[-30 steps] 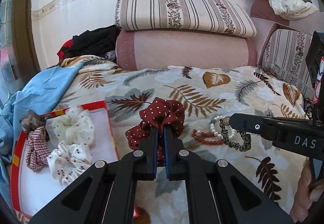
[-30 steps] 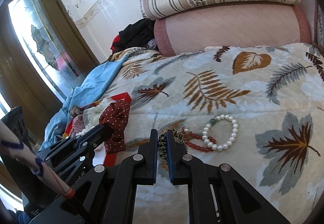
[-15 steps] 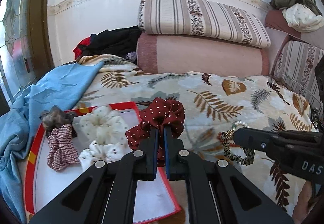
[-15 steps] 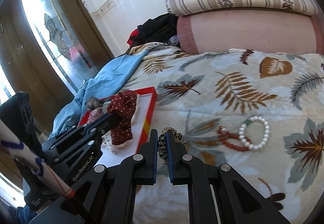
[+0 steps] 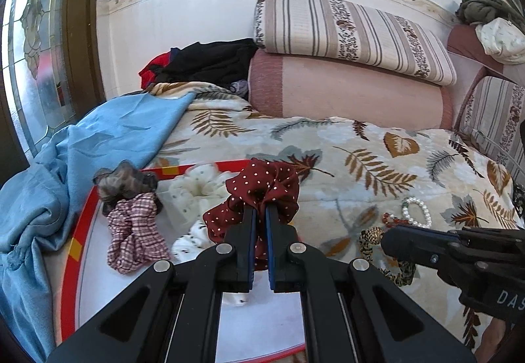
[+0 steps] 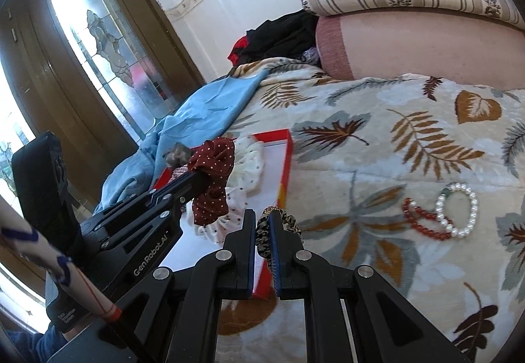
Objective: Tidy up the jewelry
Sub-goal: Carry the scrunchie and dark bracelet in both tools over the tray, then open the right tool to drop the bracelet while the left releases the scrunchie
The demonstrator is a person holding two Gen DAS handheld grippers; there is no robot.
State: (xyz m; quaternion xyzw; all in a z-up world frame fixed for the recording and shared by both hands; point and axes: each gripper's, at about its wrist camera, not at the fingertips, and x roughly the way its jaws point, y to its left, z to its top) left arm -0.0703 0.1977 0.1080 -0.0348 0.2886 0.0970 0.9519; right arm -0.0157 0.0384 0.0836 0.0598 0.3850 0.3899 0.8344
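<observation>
- 2 grippers each carry a scrunchie: left gripper [image 5: 259, 215] pinches the red dotted scrunchie [image 5: 262, 185] above the red tray [image 5: 83, 222], ready to drop.
- Right gripper [image 6: 261, 225], jaws closed, clamps the leopard scrunchie [image 6: 262, 236], seemingly beside the tray's rim.
- Pearl bracelet [image 6: 457, 210] and red bead bracelet [image 6: 423, 222] await on the blanket [image 6: 393, 149].

Ahead of me a leaf-print bedspread [image 5: 361, 166], striped cushion [image 5: 344, 31] on a pink bolster [image 5: 344, 94], white wall [image 5: 183, 18], glazed wooden door [image 6: 98, 44].

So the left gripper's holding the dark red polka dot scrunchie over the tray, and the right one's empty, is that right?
Not quite: the right gripper isn't empty; the right wrist view shows it shut on a leopard-print scrunchie. The left gripper does hold the red polka dot scrunchie over the tray.
</observation>
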